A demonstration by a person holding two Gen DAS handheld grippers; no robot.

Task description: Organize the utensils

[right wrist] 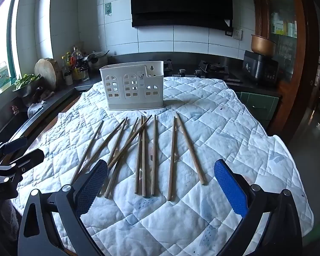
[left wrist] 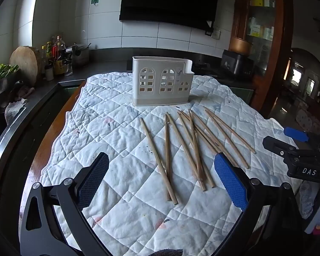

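Several wooden chopsticks [left wrist: 194,147] lie scattered on a white quilted cloth [left wrist: 108,128], also in the right wrist view [right wrist: 143,153]. A cream utensil holder [left wrist: 161,81] with arched cut-outs stands upright behind them, empty as far as I can see; it also shows in the right wrist view [right wrist: 132,85]. My left gripper [left wrist: 161,177] is open and empty, low over the near ends of the chopsticks. My right gripper [right wrist: 161,179] is open and empty, likewise near the chopstick ends. Each gripper shows at the edge of the other's view: the right gripper [left wrist: 298,149], the left gripper [right wrist: 15,157].
The cloth covers a wooden table [left wrist: 42,149]. A dark counter [right wrist: 202,68] behind holds a stove, a black cooker [right wrist: 260,68], bottles [right wrist: 74,66], a round chopping board [right wrist: 47,70] and greens in a bowl [right wrist: 25,83]. A wooden cabinet [right wrist: 288,32] stands at right.
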